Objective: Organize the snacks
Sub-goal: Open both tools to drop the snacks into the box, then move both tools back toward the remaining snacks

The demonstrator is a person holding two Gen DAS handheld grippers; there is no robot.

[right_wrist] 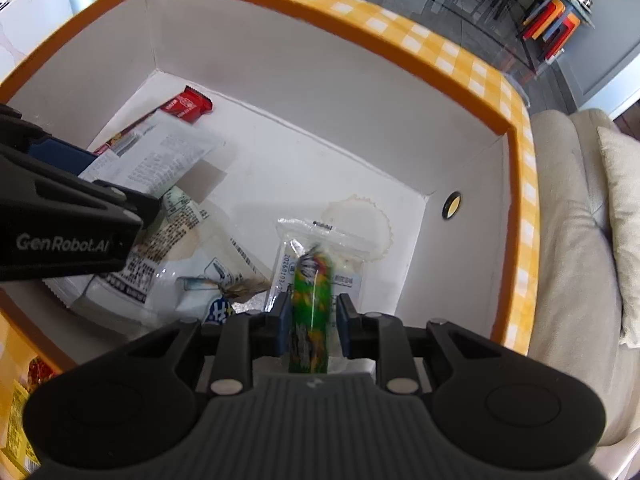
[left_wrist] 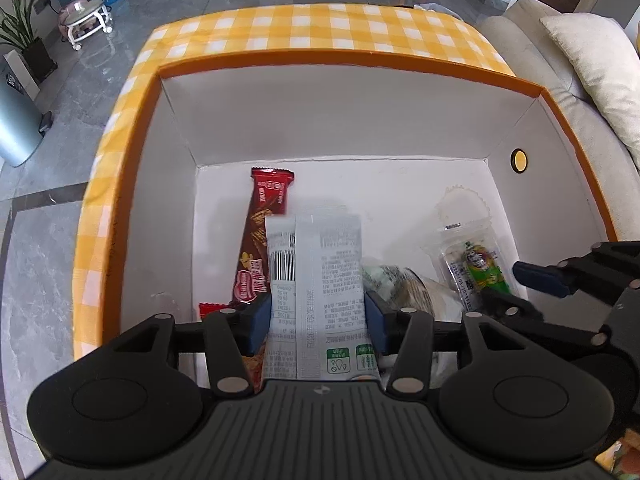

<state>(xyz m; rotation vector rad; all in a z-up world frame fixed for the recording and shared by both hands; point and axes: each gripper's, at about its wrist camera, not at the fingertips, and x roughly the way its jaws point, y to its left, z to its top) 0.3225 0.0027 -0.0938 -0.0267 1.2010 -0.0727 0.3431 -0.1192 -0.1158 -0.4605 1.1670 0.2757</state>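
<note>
The grey snack packet [left_wrist: 316, 288] stands between the blue pads [left_wrist: 262, 320] of the left gripper [left_wrist: 318, 322]. The pads sit right at its two edges, and the packet fills the gap, so the left gripper looks closed on it. Its far end reaches down into the box [left_wrist: 340, 120], which is white inside with an orange rim. Just left of the packet, and partly under it, a long red wafer bar [left_wrist: 262, 236] lies on the box floor. Just right of the packet lies a crumpled white bag [left_wrist: 404, 288].

The right gripper [right_wrist: 314, 326] is squeezed shut on a small clear packet with a green snack [right_wrist: 312, 300] inside. It hangs low in the box, near the right wall with the round hole [right_wrist: 452, 205]. Under it, the floor has a pale round stain [right_wrist: 360, 216].

The box stands on a yellow and white checked cloth [left_wrist: 320, 28]. Beyond that are a cream sofa [right_wrist: 572, 240] and a grey tiled floor [left_wrist: 36, 280].
</note>
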